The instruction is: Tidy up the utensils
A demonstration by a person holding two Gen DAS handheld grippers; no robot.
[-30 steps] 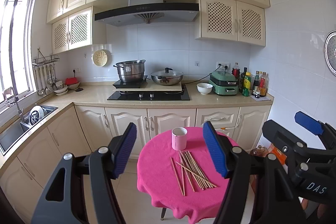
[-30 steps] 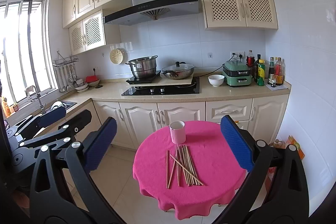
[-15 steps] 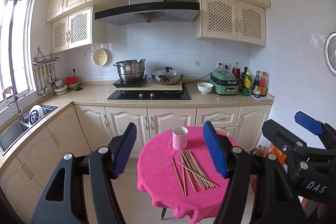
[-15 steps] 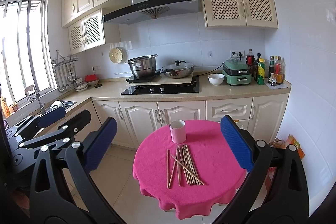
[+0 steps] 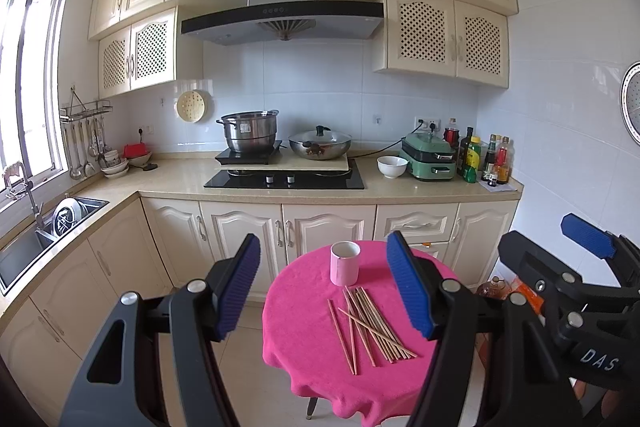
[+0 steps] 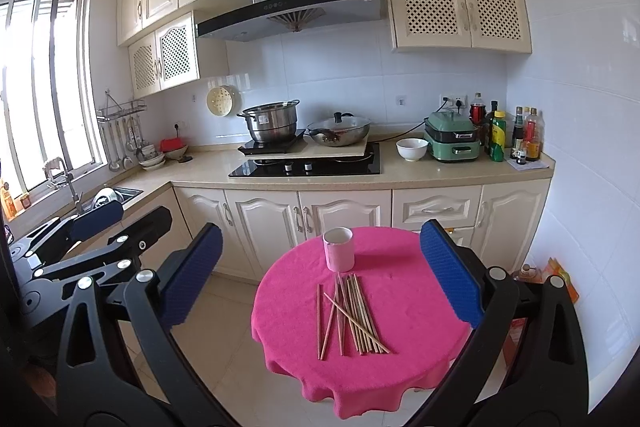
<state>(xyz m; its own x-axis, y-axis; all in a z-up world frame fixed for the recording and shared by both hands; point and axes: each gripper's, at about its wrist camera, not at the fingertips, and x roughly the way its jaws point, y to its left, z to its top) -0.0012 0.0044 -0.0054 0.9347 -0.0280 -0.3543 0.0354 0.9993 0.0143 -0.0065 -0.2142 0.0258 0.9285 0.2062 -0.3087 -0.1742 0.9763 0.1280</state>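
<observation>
Chopsticks [image 6: 352, 311] lie scattered on my pink desk [image 6: 416, 307], long axes running toward the cup [image 6: 339, 249] just beyond. Both my right gripper [image 6: 320, 287] and left gripper [image 5: 324, 291] hover well short, jaws spread, neither clearly nearer.

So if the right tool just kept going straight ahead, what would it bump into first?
Probably the pink cup on the pink table: it sits about midway between the open right tool fingers, with the chopsticks lying just below. Depth is hard to judge.

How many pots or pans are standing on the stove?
2: a steel pot on the left, a lidded wok right of it. None seems hidden.
</observation>
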